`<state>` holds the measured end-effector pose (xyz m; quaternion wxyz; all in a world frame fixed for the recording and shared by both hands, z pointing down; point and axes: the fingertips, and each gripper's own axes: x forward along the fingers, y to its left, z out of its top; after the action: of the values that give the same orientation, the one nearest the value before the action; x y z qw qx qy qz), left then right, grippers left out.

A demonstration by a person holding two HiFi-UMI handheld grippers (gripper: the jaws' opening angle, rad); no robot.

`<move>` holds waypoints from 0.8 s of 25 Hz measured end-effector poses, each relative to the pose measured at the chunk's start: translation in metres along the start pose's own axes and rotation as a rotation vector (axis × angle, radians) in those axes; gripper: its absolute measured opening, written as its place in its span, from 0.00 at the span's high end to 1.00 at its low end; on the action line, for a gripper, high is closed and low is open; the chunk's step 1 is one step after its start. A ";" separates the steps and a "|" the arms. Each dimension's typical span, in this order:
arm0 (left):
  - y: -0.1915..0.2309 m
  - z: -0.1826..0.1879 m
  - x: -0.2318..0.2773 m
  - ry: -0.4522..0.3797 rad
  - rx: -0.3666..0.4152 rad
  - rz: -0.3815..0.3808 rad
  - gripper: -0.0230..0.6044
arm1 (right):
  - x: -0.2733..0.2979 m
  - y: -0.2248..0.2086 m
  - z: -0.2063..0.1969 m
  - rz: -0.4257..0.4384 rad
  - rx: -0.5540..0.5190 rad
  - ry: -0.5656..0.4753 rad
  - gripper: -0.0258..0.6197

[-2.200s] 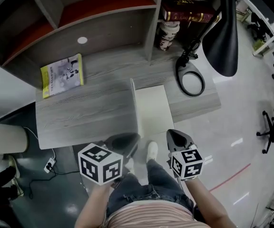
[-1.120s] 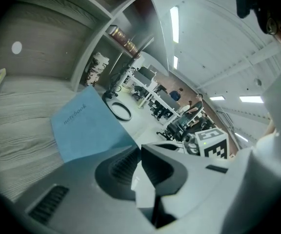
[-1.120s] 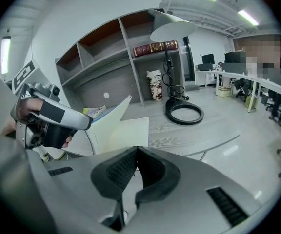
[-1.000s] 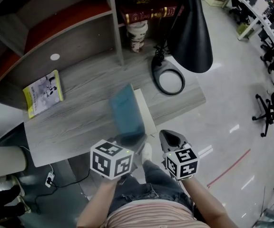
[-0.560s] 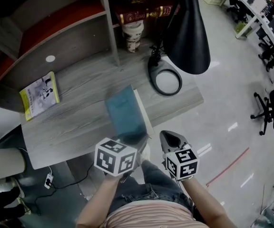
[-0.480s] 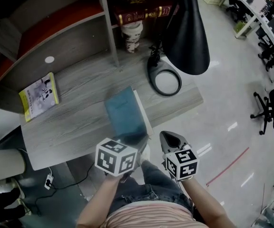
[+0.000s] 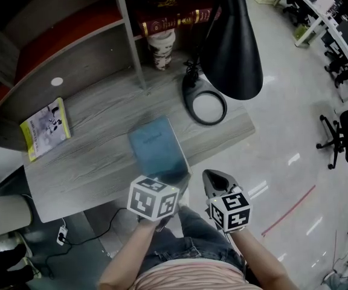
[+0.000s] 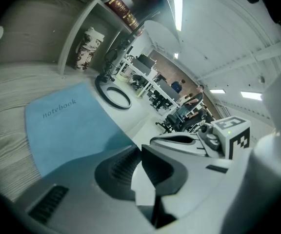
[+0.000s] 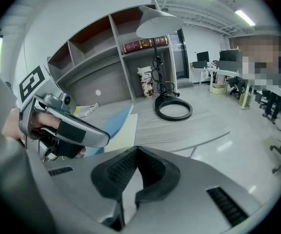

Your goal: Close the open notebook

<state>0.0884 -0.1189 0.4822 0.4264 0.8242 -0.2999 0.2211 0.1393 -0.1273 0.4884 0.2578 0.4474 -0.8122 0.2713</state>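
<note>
Left fingers [image 8: 116,172], right fingers [image 9: 118,172] pressed together | notebook [image 7: 156,150] cover tilted | books [image 7: 174,23], jar [image 7: 161,48] in shelf [image 7: 128,47]

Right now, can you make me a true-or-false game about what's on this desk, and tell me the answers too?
1. The notebook has a blue cover. True.
2. The yellow-edged magazine lies on top of the notebook. False: it lies apart from it, over at the left of the desk.
3. The right tool is holding the notebook. False: its jaws are together on nothing, and it is off to the notebook's right.
4. A patterned cup stands at the back, under the dark red books. True.
5. The notebook is shut flat. False: the right gripper view shows the cover tilted up off the pale pages.
</note>
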 end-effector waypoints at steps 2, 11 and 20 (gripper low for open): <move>0.002 -0.002 0.004 0.010 -0.003 0.000 0.92 | 0.000 -0.002 -0.002 -0.003 0.004 0.003 0.95; 0.010 -0.011 0.027 0.067 0.013 0.024 0.92 | 0.000 -0.011 -0.007 -0.017 0.015 0.016 0.95; 0.018 -0.017 0.041 0.108 0.019 0.041 0.91 | 0.002 -0.017 -0.008 -0.017 0.024 0.028 0.95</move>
<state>0.1040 -0.1253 0.5272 0.4296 0.8088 -0.2911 0.2766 0.1543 -0.1305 0.4990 0.2661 0.4536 -0.8013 0.2851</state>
